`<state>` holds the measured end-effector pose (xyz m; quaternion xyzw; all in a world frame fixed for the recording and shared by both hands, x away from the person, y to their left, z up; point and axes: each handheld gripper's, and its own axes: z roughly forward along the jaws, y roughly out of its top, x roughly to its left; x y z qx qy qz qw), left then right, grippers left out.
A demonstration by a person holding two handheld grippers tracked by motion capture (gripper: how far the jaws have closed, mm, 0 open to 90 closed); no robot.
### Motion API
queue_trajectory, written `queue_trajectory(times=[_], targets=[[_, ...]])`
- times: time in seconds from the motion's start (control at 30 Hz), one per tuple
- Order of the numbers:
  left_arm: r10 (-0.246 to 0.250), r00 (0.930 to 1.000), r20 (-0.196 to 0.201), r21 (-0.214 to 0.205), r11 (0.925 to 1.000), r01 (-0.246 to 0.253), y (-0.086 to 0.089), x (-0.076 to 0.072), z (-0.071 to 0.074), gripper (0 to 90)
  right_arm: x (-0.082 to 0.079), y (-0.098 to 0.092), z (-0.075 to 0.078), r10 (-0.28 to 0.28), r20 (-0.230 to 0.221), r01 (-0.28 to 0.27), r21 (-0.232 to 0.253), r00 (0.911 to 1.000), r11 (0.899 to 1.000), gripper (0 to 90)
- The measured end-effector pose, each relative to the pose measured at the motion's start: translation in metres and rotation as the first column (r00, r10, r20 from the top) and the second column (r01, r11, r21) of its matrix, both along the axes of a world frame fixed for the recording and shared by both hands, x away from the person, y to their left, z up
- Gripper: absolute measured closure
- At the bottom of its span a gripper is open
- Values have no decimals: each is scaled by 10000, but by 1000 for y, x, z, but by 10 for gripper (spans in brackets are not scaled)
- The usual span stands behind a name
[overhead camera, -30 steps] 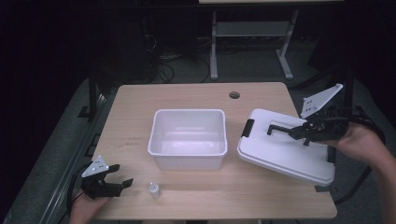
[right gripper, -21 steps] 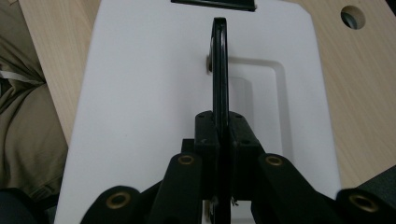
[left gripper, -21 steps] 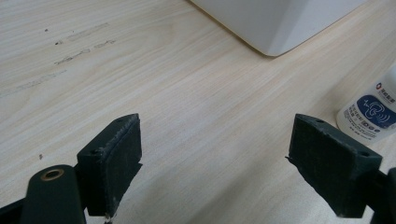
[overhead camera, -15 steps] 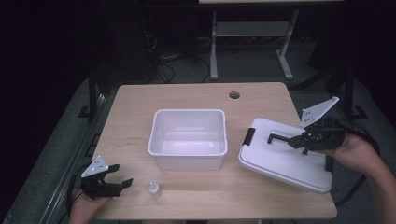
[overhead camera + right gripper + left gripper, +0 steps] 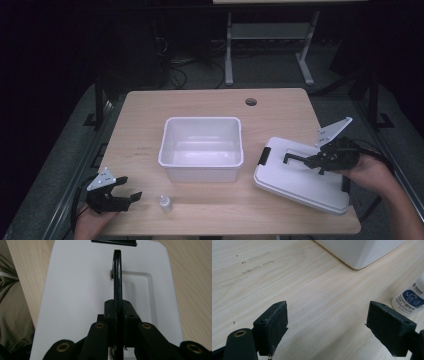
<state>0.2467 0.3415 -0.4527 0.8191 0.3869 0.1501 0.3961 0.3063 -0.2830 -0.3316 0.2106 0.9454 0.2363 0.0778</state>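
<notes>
A white lid (image 5: 295,182) with a black handle (image 5: 295,157) lies at the right of the wooden table (image 5: 200,102). My right gripper (image 5: 306,160) is shut on that handle; in the right gripper view the handle (image 5: 117,277) stands edge-on between the jaws of my right gripper (image 5: 117,312), above the lid (image 5: 75,290). An empty white bin (image 5: 201,167) stands mid-table. My left gripper (image 5: 129,189) rests open at the front left, with bare wood between the jaws of my left gripper (image 5: 327,322). A small white bottle (image 5: 166,203) stands to its right.
The bottle (image 5: 409,300) with a blue label is just beyond my left gripper's right jaw, and a bin corner (image 5: 359,255) lies ahead. A cable hole (image 5: 251,101) is at the back. The lid's near corner reaches the table's right front edge. A black latch (image 5: 113,242) sits at the lid's far end.
My right gripper has drawn the lid by its handle toward the person and lower, away from the bin. The left gripper and the bottle have stayed put.
</notes>
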Motion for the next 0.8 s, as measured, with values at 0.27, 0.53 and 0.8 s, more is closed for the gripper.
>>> queue_trajectory(times=[0.27, 0.53, 0.8], targets=[[-50, 10000, 12, 55, 10000, 50, 0, 1, 0, 170, 3, 5, -21, 105, -177, -106, -73, 9998, 9999, 840], [-33, 10000, -6, 49, 10000, 33, 0, 1, -1, 170, 7, 10, -39, 160, -385, -170, -252, 9991, 9995, 840], [-28, 10000, -22, 73, 10000, 29, 1, 0, -1, 170, 9, 12, -53, 99, -454, -115, -350, 9989, 9993, 839]])
